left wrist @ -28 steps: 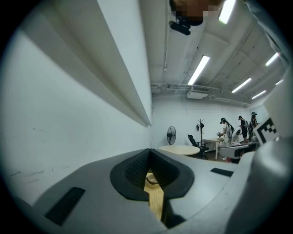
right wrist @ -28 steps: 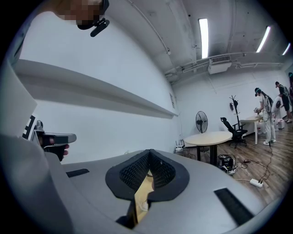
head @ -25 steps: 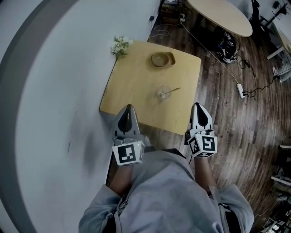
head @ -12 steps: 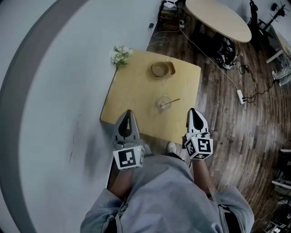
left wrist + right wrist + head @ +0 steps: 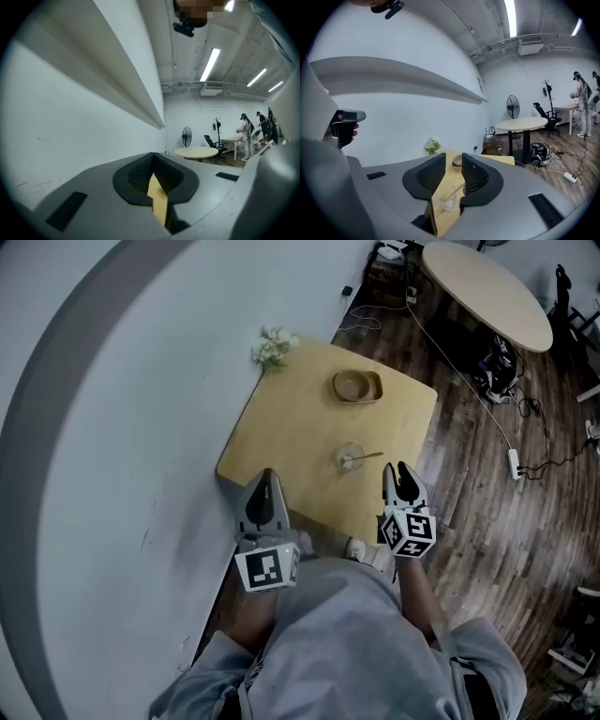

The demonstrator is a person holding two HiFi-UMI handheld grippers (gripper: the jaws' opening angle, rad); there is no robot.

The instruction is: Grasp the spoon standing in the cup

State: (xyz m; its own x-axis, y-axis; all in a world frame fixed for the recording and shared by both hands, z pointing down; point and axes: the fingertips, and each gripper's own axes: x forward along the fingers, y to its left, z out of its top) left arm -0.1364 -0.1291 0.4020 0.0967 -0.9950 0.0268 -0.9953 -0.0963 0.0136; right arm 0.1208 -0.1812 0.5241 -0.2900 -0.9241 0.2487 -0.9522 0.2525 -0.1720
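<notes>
A clear glass cup (image 5: 350, 458) stands on the square wooden table (image 5: 291, 427), with a spoon (image 5: 367, 457) leaning in it, handle pointing right. My right gripper (image 5: 401, 470) hovers just right of the cup near the table's front edge. Its jaws are opening and nothing is between them. Past them, in the right gripper view, the cup (image 5: 450, 202) and spoon (image 5: 457, 191) show ahead of the right gripper (image 5: 453, 161). My left gripper (image 5: 265, 476) hangs over the table's front left edge. Only a thin slit shows between its pads in the left gripper view, and the left gripper (image 5: 153, 163) holds nothing.
A wooden bowl (image 5: 357, 386) sits at the table's far side and a small flower bunch (image 5: 273, 347) at its far left corner. A white wall runs along the left. A round table (image 5: 487, 292), cables and a power strip (image 5: 514, 463) lie on the wooden floor to the right.
My right gripper has moved forward and closer to the cup, and its jaws have parted. The left gripper has stayed near the table's front edge.
</notes>
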